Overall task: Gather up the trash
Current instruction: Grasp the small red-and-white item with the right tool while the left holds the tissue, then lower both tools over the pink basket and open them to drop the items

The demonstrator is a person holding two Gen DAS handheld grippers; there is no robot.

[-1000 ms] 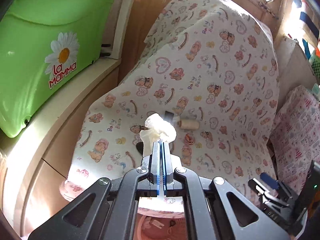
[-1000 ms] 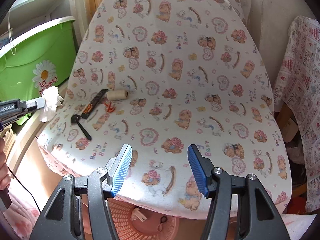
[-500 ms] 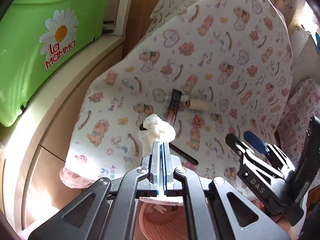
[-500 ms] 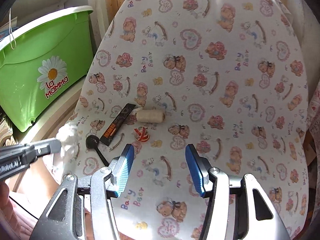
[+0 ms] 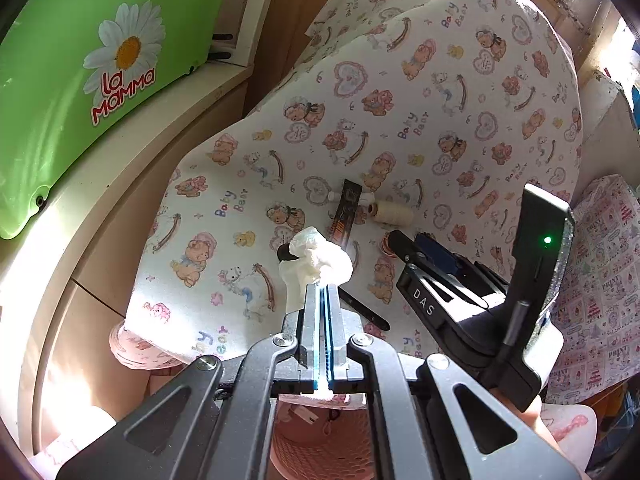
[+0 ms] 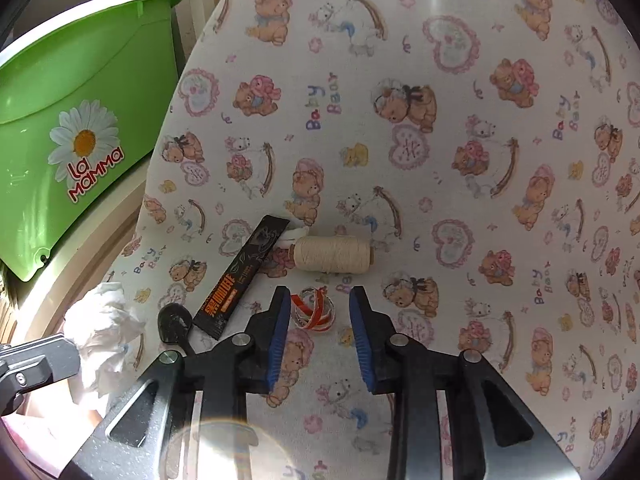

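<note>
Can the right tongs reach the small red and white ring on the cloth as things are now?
Probably yes. The right tongs stand open, with the red and white ring lying between their tips and nothing over it. The thread spool and black wrapper lie apart from it.

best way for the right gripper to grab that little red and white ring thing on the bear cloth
Grip the red and white ring across its outer rim, coming straight down from above. It lies flat on the bear-print cloth, clear of the thread spool and black wrapper. The open right gripper already straddles it, so closing should pinch both sides. It looks thin and flimsy, so squeeze gently.
</note>
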